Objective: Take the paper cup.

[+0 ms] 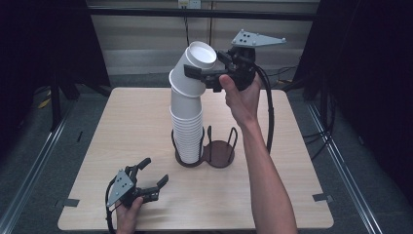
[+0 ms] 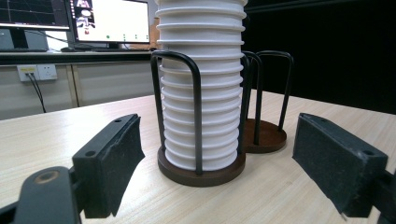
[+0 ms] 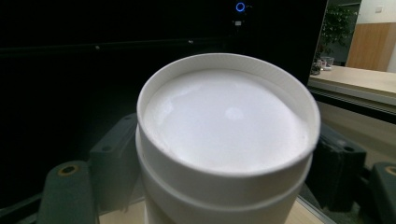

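A: The right tool (image 1: 202, 74) is clamped across the top cup (image 1: 195, 66) of the stack (image 1: 186, 129), its jaws pressing the cup's wall from both sides. The cup is tipped toward the right, upside down, its white bottom facing up.

B: Tilting it likely breaks the nesting, so one cup comes free rather than several.

A: That seems the reason. The left tool (image 1: 151, 179) rests low at the near left of the table (image 1: 122, 126), its jaws partly spread with nothing between them. From the left tool's camera its pads (image 2: 109, 161) point at the base of the stack, clear of it.

B: So it waits, perhaps ready to steady the holder (image 1: 202, 151).

A: Possibly. The holder is a dark wire stand with two round bases; the stack fills the left one, and the right ring (image 1: 219, 152) stands bare, maybe meant for the lifted cup.

B: And around it?

A: A pale wooden table on a grey floor, dark curtains at both sides, and monitors (image 2: 109, 21) on a far desk.
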The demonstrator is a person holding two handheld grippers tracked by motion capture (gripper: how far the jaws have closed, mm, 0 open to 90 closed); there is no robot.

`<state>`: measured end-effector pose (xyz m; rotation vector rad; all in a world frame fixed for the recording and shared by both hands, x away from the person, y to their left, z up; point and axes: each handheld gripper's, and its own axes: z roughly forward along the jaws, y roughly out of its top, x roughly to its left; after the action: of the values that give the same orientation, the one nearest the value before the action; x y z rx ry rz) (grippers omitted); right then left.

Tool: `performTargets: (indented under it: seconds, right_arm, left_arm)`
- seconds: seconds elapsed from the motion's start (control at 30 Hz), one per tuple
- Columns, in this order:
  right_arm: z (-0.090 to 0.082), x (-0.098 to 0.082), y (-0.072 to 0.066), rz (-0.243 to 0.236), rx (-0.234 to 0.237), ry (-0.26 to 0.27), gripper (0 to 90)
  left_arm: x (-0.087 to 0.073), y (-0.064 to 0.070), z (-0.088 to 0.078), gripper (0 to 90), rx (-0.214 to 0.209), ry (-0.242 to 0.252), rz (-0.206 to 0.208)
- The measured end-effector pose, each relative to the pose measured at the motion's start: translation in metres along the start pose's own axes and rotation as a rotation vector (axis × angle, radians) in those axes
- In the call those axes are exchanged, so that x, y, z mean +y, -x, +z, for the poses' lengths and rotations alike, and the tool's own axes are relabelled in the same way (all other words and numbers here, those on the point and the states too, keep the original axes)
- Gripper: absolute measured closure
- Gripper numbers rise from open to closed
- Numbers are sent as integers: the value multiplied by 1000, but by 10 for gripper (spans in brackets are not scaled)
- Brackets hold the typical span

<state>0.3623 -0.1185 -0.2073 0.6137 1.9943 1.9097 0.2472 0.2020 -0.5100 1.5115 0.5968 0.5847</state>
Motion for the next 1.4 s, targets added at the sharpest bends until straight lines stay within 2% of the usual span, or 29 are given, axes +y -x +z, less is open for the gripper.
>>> performTargets:
  seconds: [0.37,0.57,0.73,0.8,0.9,0.97,1.0,1.2,1.23,1.27,1.4]
  right_arm:
    - [-17,1,-1,-4,-19,24,225]
    - [-33,-2,-1,-4,-37,32,225]
    - [-44,-5,1,-2,-47,36,225]
    - [-49,-7,1,-1,-57,34,225]
    - [-56,-9,1,-1,-62,37,225]
    - [-60,-12,2,-1,-68,34,225]
    - [-63,-14,2,0,-73,29,225]
    - [-78,-27,0,4,-89,16,225]
    - [-80,-29,0,7,-91,12,225]
    - [-82,-31,0,8,-94,9,225]
    - [-89,-44,1,13,-102,-12,225]
  left_arm:
    - [0,1,1,155,-1,-5,-12]
    - [0,1,1,155,0,-5,-13]
    - [0,1,2,156,17,-7,-16]
    - [1,1,2,156,23,-15,-6]
    - [1,1,3,156,24,-21,-26]
    - [1,1,5,156,25,-24,-32]
    - [2,1,4,156,28,-34,-22]
    - [9,0,2,158,22,-24,-57]
    - [11,-1,0,158,26,-29,-44]
    - [15,-1,-1,158,15,-26,-53]
    - [24,-4,-11,160,21,-18,-63]
